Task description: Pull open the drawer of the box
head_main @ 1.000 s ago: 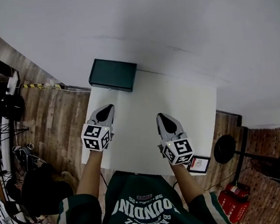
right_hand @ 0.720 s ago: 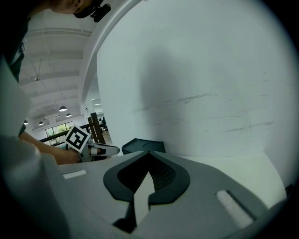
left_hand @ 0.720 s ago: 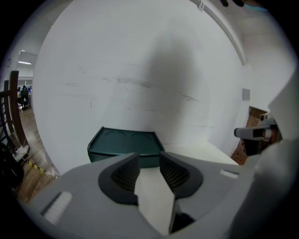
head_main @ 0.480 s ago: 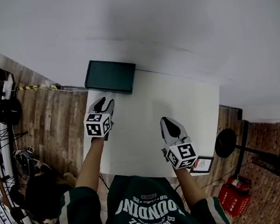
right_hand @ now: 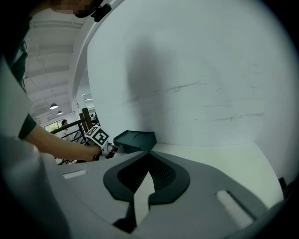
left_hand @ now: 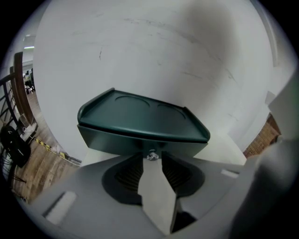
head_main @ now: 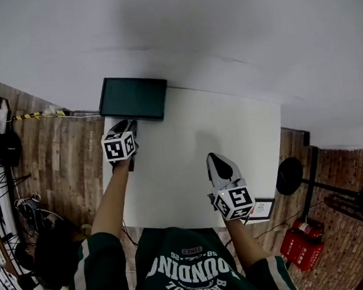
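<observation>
A dark green box (head_main: 133, 98) stands at the far left corner of the white table (head_main: 231, 130), against the wall. In the left gripper view its drawer front (left_hand: 140, 142) fills the middle, with a small metal knob (left_hand: 151, 156) low at its centre. My left gripper (head_main: 128, 124) is right at that front. Its jaws are open, and the knob sits between their tips (left_hand: 152, 157) without being pinched. My right gripper (head_main: 215, 159) hangs over the table's near right part, well away from the box. Its jaws are shut (right_hand: 149, 155) with nothing in them.
The white wall (head_main: 222, 36) rises directly behind the box and table. A small framed card (head_main: 261, 209) lies by the table's near right corner. Wooden floor (head_main: 63, 164) drops away left of the table, and a black stand (head_main: 290, 176) and a red object (head_main: 297, 245) are on the right.
My left gripper has moved forward from mid-table up to the box front, and its jaws have gone from shut to open. The right gripper has stayed nearly where it was.
</observation>
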The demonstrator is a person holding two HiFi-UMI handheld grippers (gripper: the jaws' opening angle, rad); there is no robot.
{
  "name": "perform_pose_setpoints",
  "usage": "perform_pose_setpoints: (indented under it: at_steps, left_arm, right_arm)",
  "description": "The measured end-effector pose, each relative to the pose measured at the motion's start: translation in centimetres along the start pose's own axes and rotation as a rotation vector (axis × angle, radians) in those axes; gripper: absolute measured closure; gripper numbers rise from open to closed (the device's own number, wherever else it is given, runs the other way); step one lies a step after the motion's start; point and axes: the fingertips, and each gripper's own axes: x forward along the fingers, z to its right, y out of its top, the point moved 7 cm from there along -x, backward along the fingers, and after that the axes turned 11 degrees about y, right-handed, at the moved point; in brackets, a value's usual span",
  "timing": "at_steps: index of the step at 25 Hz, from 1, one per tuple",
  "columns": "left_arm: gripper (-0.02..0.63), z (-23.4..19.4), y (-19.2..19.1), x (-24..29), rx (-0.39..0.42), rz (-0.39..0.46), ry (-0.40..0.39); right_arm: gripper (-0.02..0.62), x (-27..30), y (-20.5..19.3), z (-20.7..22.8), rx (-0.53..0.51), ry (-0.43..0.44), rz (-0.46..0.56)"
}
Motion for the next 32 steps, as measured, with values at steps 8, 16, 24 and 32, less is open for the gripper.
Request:
perform_pose_setpoints:
  at_steps: [8, 16, 24, 32]
  left_arm:
    - [0.474, 0.0, -0.4, 0.6, -0.015, -0.016, -0.012]
    - [0.474, 0.0, -2.4, -1.3, -0.012, -0.037, -0.016]
    - [0.474, -0.2, -6.4, -4.2, -0.025, -0.058, -0.011]
    - [0.474, -0.5, -9.1, -6.3, -0.043, -0.065, -0.003]
  right_arm:
    - [0.594, -0.5, -0.4, 0.3, 0.011, -0.015, -0.001]
    - [0.594, -1.1, -0.6, -0.6, 0.007, -0.003, 0.001]
    - [0.594, -2.2, -0.8, -1.7, -0.004, 0.016, 0.018]
    - [0.594, -3.9, -1.8, -2.7, 0.0, 0.029, 0.017]
